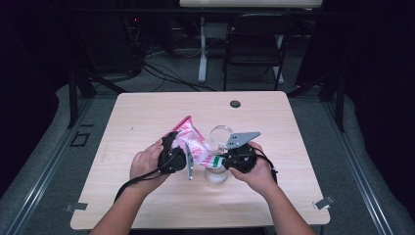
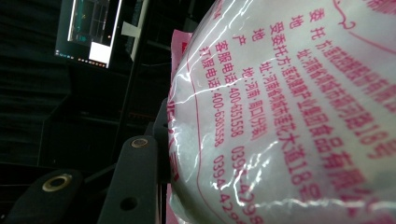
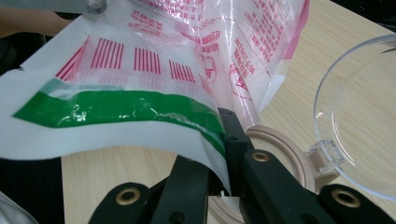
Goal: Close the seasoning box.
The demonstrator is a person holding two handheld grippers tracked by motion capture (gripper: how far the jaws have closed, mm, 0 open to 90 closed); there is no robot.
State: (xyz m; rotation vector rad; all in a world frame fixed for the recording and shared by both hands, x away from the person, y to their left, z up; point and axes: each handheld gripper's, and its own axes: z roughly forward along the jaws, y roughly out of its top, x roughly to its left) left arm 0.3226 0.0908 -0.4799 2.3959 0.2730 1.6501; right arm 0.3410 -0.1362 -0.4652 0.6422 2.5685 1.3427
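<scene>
Fingers (image 3: 233,140) of the right gripper (image 1: 226,160) are clenched on the green-striped edge of the pink-printed plastic bag (image 1: 191,139). Left gripper (image 1: 172,147) holds the bag's bulging body from the other side, one finger (image 2: 133,186) pressed along it; its second finger is hidden, so I cannot tell its closure for sure. Bag hangs lifted above the wooden worktop (image 1: 147,117), its edge over a clear jar (image 1: 218,174) with a hinged lid (image 3: 359,116) swung back.

pink bag (image 1: 188,137) held between both tongs | clear jar (image 1: 219,156) beneath | wooden table (image 1: 147,117)
</scene>
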